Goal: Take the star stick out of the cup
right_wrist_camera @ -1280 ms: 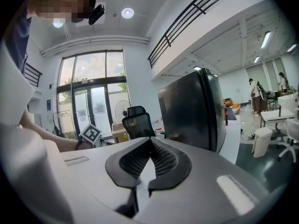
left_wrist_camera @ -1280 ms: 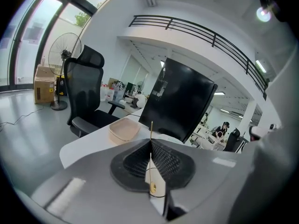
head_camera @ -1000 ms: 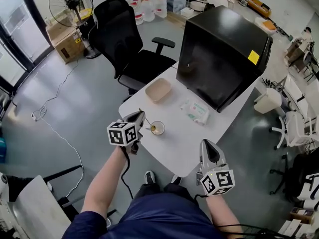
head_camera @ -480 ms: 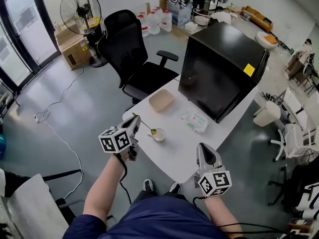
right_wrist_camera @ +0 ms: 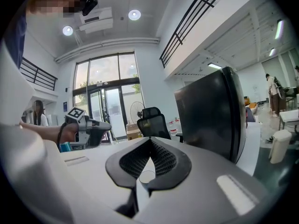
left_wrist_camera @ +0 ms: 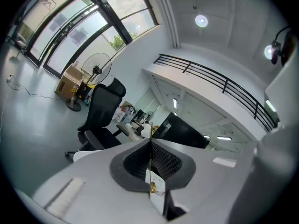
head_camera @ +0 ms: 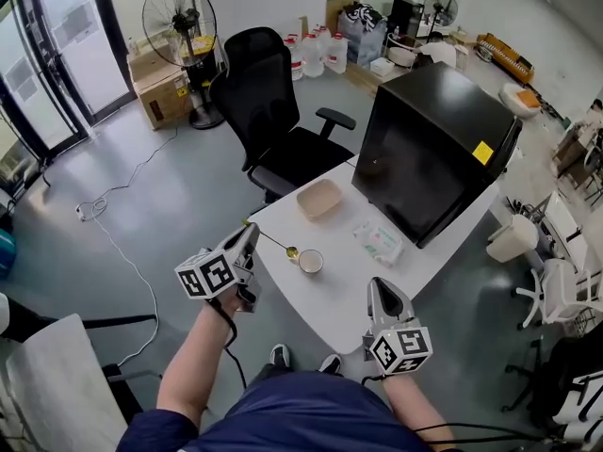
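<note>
A thin gold star stick [head_camera: 273, 240] juts from my left gripper [head_camera: 251, 231], which is shut on its near end. Its gold star tip hangs just left of the small white cup [head_camera: 310, 261] on the white table [head_camera: 350, 295], outside the rim. In the left gripper view the stick [left_wrist_camera: 150, 164] runs up between the closed jaws beside a white tag. My right gripper [head_camera: 381, 288] hovers at the table's near edge, shut and empty. In the right gripper view its jaws [right_wrist_camera: 150, 143] meet, and the left gripper [right_wrist_camera: 88, 127] shows to the left.
A big black box [head_camera: 433, 149] fills the table's far right. A beige bowl [head_camera: 318, 198] and a wipes packet [head_camera: 379, 241] lie beyond the cup. A black office chair [head_camera: 283, 130] stands behind the table, with a fan [head_camera: 179, 17] and cardboard box [head_camera: 160, 88] farther back.
My left gripper has drawn back to the left with the stick, and the star end has come up out of the cup. The right gripper has stayed put.
</note>
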